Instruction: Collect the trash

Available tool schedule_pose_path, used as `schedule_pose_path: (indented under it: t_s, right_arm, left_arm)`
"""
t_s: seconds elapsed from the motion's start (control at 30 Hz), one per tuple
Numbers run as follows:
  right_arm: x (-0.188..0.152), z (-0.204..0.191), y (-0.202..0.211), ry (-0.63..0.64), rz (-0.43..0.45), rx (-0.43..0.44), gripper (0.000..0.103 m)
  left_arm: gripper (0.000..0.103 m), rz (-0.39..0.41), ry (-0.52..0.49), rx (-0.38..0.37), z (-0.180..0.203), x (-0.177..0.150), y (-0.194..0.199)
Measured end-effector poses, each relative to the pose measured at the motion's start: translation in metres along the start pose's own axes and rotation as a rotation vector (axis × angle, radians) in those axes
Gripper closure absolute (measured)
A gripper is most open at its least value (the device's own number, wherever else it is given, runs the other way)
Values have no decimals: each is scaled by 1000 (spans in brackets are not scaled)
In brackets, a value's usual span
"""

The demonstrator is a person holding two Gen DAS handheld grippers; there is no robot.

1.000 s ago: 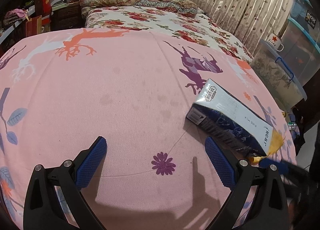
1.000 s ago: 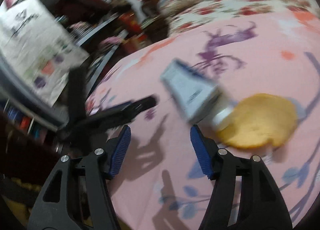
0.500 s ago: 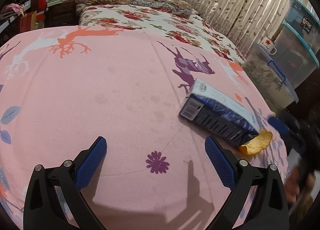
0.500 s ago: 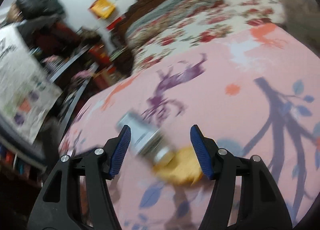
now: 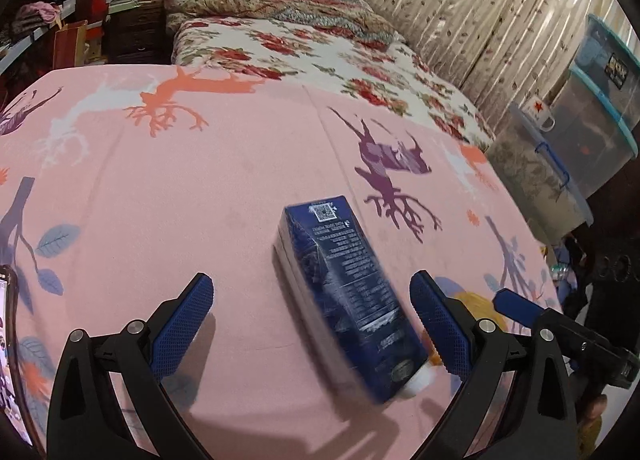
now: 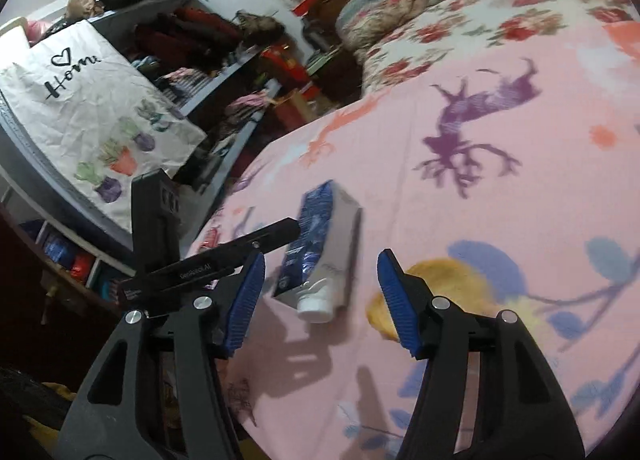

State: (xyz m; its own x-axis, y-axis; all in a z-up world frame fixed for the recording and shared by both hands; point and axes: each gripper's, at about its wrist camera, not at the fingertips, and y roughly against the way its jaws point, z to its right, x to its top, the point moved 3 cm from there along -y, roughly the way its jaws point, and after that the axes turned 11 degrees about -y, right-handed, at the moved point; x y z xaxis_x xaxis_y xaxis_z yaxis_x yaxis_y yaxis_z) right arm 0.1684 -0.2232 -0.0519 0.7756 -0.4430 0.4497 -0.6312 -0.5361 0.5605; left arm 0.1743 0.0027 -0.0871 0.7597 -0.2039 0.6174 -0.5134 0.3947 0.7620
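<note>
A dark blue milk carton (image 5: 348, 292) with a white cap lies on its side on the pink bedspread (image 5: 160, 200). My left gripper (image 5: 312, 320) is open and the carton lies between its fingers, nearer the right one. An orange peel (image 5: 476, 300) lies just behind the right finger. In the right wrist view the carton (image 6: 320, 248) points its cap toward me and the peel (image 6: 444, 280) lies beside it. My right gripper (image 6: 320, 300) is open, low over the bed, with the carton's cap end between its fingers. The left gripper's finger (image 6: 256, 240) touches the carton's far side.
A floral quilt and pillows (image 5: 304, 44) lie beyond the pink spread. Clear storage bins (image 5: 592, 132) with a mug stand at the right by the curtain. Cluttered shelves (image 6: 192, 60) and a white "Home" cloth (image 6: 92, 112) stand left of the bed.
My left gripper has swung right and forward, so the carton now lies between its fingers. My right gripper has dropped back toward the carton's cap end. The carton has turned.
</note>
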Motion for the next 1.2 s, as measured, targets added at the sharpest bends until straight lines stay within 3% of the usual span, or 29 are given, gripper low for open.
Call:
schedule_pose_path:
  t_s: [0.3, 0.43, 0.6, 0.73, 0.8, 1.0, 1.03, 1.13, 1.2]
  right_arm:
    - [-20, 48, 68, -112, 219, -80, 41]
    - [-24, 77, 75, -194, 226, -126, 40]
    - [-25, 89, 56, -248, 168, -122, 39]
    - [-25, 87, 36, -229, 128, -138, 39]
    - [-24, 85, 27, -228, 109, -133, 40]
    - [-21, 70, 1, -207, 73, -141, 41]
    - [-22, 69, -3, -203, 64, -144, 46]
    - [-24, 67, -18, -200, 20, -147, 74]
    - [-27, 66, -20, -200, 23, -149, 80]
  left_arm:
    - [9, -86, -72, 63, 29, 1, -28]
    - [9, -103, -111, 125, 38, -2, -35]
    - [10, -111, -143, 189, 39, -11, -36]
    - [25, -113, -153, 184, 39, -14, -33]
    - [43, -106, -173, 175, 42, -16, -30]
    - [51, -88, -220, 170, 45, -22, -25]
    - [51, -88, -220, 169, 45, -22, -24]
    - [53, -84, -221, 159, 41, -22, -23]
    - [53, -80, -222, 155, 40, -23, -21]
